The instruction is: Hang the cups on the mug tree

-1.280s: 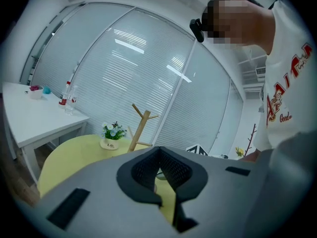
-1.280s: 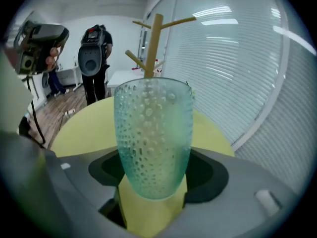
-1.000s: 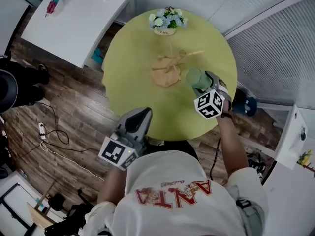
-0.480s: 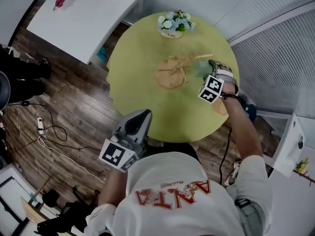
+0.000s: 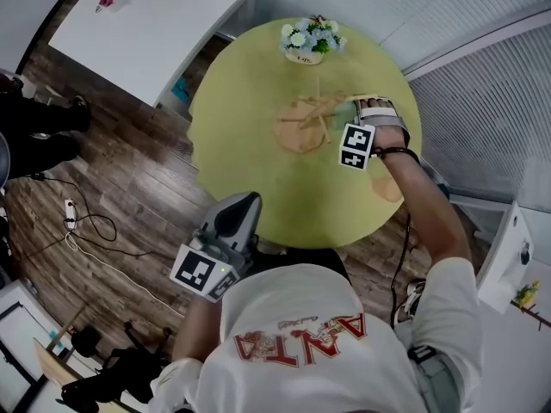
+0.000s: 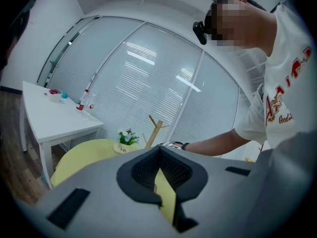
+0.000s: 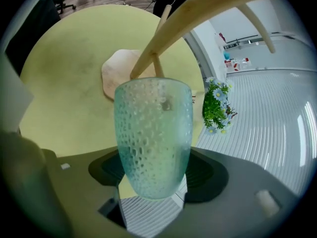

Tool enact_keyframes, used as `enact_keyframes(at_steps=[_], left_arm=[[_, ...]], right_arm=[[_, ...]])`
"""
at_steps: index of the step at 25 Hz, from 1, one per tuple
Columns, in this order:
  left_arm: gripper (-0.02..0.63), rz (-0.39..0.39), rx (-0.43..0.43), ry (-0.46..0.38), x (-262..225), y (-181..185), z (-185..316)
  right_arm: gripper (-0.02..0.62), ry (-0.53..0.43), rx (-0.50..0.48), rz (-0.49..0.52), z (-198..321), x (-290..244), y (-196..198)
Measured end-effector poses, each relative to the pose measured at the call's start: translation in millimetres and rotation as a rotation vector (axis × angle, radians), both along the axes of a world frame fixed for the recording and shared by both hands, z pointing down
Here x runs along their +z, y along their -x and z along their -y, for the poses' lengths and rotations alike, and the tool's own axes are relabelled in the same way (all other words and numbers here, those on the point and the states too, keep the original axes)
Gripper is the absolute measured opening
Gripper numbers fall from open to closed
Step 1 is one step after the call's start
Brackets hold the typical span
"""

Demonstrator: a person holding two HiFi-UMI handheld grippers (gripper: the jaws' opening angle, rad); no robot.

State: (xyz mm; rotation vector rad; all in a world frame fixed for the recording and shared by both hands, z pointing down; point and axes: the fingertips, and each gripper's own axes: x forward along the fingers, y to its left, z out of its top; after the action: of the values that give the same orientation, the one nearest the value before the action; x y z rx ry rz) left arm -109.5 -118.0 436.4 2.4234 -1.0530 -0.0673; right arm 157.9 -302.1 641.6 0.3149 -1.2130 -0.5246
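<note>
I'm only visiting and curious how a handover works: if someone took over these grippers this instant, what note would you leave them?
Right gripper: shut on the green dimpled cup, held close to the mug tree above the round table.
Left gripper: open, empty, at the table's near edge.
Done: the cup is picked up and brought to the tree. No cup shows on the tree.
Left: slip this cup onto a peg, then release.

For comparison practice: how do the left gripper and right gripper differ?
The right gripper grips a green glass cup; the left gripper holds nothing. The right gripper reaches beside the mug tree; the left gripper hangs back at the table edge. Both carry marker cubes.
</note>
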Motion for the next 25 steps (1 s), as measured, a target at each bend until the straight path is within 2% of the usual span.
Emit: enact_keyframes(at_steps=[9,25], left_arm=[[0.009,-0.013,-0.027,0.003,2,10,0],[0.009,-0.023,-0.047,0.023,6,20,-4]], right_arm=[[0.328,-0.006,-0.040,-0.157,3,0,11],[0.328,-0.046,-0.051,-0.115,-3,9,40]])
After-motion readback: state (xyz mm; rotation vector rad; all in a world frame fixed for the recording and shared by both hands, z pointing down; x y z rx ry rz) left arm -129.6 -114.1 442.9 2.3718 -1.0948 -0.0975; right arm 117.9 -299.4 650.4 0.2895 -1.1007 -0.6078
